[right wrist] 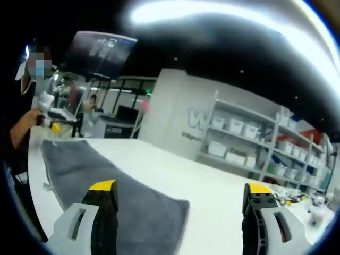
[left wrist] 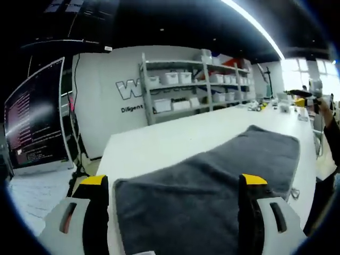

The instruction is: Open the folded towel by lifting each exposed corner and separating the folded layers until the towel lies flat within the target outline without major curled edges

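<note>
Overhead, left claw (left wrist: 172,192) and right claw (right wrist: 180,197) both wide open, empty, above the grey towel (left wrist: 212,180).

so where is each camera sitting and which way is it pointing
Left gripper view: rides on the left claw, held above the near end of the grey towel and looking along the white table toward the shelves; its yellow-tipped jaws stand open, and the right claw with the person's arm shows far right.
Right gripper view: rides on the right claw at the towel's other end, facing across the table to the shelves; open jaws, left claw and arm far left.
Shared: towel, table, shelves.
</note>
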`<action>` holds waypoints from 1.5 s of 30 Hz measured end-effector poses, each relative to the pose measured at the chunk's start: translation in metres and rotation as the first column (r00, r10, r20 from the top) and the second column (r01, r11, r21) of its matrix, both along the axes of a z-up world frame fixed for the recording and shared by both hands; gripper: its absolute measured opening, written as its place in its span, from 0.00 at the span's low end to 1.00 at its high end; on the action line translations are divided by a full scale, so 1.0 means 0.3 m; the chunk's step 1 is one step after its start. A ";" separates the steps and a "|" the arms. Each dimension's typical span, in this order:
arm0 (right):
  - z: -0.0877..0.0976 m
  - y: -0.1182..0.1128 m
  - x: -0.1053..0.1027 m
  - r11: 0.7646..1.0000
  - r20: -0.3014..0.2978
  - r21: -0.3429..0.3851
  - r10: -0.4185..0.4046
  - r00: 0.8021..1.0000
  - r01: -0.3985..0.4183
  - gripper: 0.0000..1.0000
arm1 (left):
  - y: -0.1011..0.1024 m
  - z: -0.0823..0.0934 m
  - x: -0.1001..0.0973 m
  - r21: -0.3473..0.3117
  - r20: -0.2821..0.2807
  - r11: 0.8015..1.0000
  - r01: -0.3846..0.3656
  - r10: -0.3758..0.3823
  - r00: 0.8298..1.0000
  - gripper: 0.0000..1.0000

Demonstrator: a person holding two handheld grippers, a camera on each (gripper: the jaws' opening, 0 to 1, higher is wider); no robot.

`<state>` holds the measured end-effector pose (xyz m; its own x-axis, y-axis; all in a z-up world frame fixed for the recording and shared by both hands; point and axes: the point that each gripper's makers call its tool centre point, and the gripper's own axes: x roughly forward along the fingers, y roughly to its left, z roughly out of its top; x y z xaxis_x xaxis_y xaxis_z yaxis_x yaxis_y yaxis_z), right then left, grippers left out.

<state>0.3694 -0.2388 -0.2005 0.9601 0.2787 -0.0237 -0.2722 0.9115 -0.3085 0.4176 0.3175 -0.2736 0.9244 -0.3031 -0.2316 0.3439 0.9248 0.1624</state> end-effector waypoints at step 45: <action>0.020 0.035 0.433 0.999 -0.074 -0.027 0.030 0.997 -0.033 0.93 | 0.032 -0.054 0.515 0.066 -0.097 0.994 -0.085 0.091 0.991 0.96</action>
<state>0.4991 -0.2284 -0.1943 0.9462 0.3070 -0.1020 -0.3234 0.8932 -0.3125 0.5722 0.3272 -0.2898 0.9183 -0.2039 -0.3394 0.2790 0.9414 0.1895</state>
